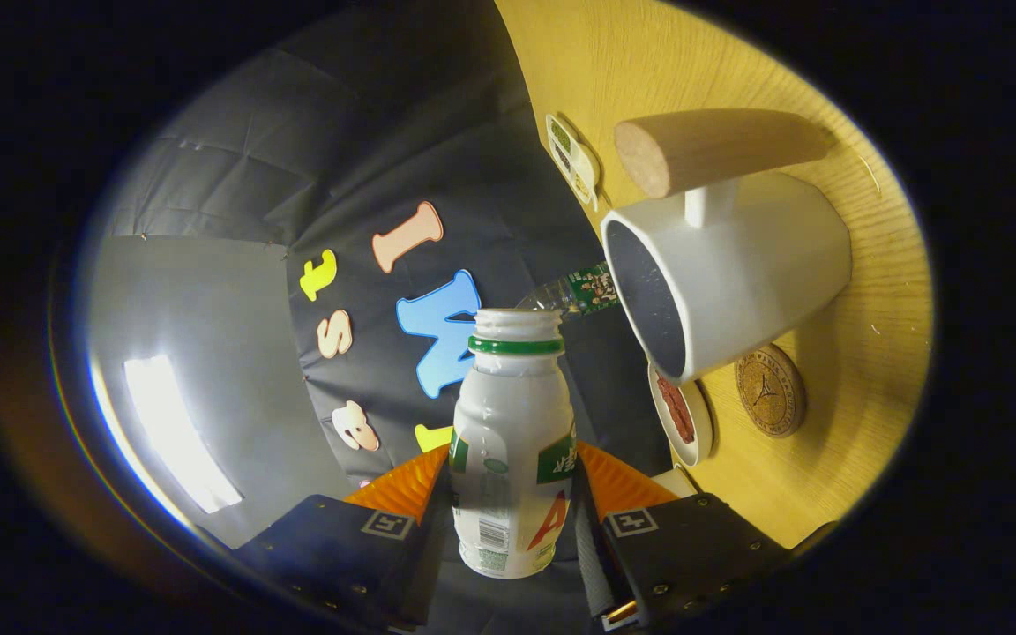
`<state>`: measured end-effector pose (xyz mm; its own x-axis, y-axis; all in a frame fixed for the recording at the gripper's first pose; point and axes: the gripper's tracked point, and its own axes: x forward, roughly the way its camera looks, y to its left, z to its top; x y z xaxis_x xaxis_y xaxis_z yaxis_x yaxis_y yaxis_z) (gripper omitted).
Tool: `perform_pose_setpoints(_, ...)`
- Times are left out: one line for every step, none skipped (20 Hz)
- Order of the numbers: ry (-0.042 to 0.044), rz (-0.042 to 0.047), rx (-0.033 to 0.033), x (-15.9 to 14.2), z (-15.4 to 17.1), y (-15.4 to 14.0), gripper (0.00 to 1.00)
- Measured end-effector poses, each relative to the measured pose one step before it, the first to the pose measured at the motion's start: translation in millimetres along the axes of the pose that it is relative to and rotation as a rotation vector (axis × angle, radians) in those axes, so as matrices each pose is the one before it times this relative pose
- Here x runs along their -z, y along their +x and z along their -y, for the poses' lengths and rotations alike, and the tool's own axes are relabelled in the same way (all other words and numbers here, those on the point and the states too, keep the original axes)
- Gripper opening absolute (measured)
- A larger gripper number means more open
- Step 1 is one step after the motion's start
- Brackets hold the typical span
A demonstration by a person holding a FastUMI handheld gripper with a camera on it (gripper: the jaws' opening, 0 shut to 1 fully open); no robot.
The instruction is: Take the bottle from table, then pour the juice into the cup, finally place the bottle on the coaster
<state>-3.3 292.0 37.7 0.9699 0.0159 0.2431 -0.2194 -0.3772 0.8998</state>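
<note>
One step looks done: the gripper has its jaws clamped on the open bottle, tilted beside the cup; pouring seems under way; the coaster, just beyond the cup, waits.

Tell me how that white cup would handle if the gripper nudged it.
The cup looks like glazed ceramic: probably stiff, fairly heavy, slippery, and breakable. Its wooden handle sticks out, so a push there would likely turn it. The gripper is shut on the bottle.

The gripper clamps the open bottle between both fingers, tipped sideways, its mouth near the cup. The coaster lies on the table beyond.
</note>
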Motion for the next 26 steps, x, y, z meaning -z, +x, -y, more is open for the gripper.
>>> perform_pose_setpoints(-0.00103, 0.00104, 0.00078, -0.48, 0.32, -0.8, 0.65)
perform_pose_setpoints(-0.00211, -0.00106, -0.00115, -0.84, -0.25, -0.04, 0.65)
perform_pose_setpoints(-0.00196, 0.00011, -0.00076, 0.06, -0.22, 0.18, 0.65)
perform_pose_setpoints(0.00027, -0.00029, 0.00036, 0.17, 0.16, -0.02, 0.65)
perform_pose_setpoints(0.00054, -0.00049, 0.00015, 0.64, 0.01, 0.29, 0.65)
perform_pose_setpoints(0.00131, -0.00014, 0.00077, -0.19, -0.68, -0.26, 0.65)
perform_pose_setpoints(0.00142, -0.00064, 0.00033, 0.37, -0.19, 1.23, 0.65)
perform_pose_setpoints(0.00059, 0.00031, -0.0013, -0.22, -0.89, -0.66, 0.65)
perform_pose_setpoints(-0.0008, -0.00091, 0.00019, -0.34, 0.31, 0.24, 0.64)
perform_pose_setpoints(-0.002, 0.00046, 0.00006, 0.12, -0.17, 0.54, 0.65)
perform_pose_setpoints(0.00004, -0.00058, 0.00094, -0.4, 0.09, 0.29, 0.64)
perform_pose_setpoints(0.00135, 0.00004, -0.00066, 0.11, -0.87, -0.12, 0.65)
perform_pose_setpoints(0.0016, -0.00091, -0.00064, 0.02, -0.07, -0.55, 0.64)
perform_pose_setpoints(0.00135, -0.00013, -0.00094, 0.38, -0.21, -0.59, 0.64)
perform_pose_setpoints(-0.00099, -0.00102, 0.00032, 0.3, 0.01, 0.09, 0.64)
perform_pose_setpoints(-0.0009, -0.00082, 0.00051, -0.37, -0.4, -0.02, 0.64)
perform_pose_setpoints(0.00096, 0.00114, -0.00096, -0.28, -0.07, -0.49, 0.64)
perform_pose_setpoints(-0.00002, 0.00037, -0.00145, 0.23, -1.15, -0.01, 0.64)
perform_pose_setpoints(-0.00102, 0.00098, 0.00014, -0.26, 0.12, -0.06, 0.64)
perform_pose_setpoints(-0.00231, -0.00102, 0.00006, -0.06, -0.7, 0.2, 0.64)
perform_pose_setpoints(-0.00102, -0.00111, 0.00152, 0.45, 0.54, 0.06, 0.65)
perform_pose_setpoints(0.00023, -0.0029, 0.00183, -0.01, -0.17, -0.12, 0.65)
perform_pose_setpoints(0.00096, 0.00046, 0.00091, 0.22, 0.16, -0.09, 0.65)
perform_pose_setpoints(0.00045, 0.00075, -0.00022, -0.08, -0.69, -0.1, 0.64)
perform_pose_setpoints(-0.00039, -0.00127, -0.00048, 0.31, 0.48, -0.68, 0.64)
perform_pose_setpoints(-0.00296, -0.00133, -0.00063, -0.08, -0.5, 0.0, 0.64)
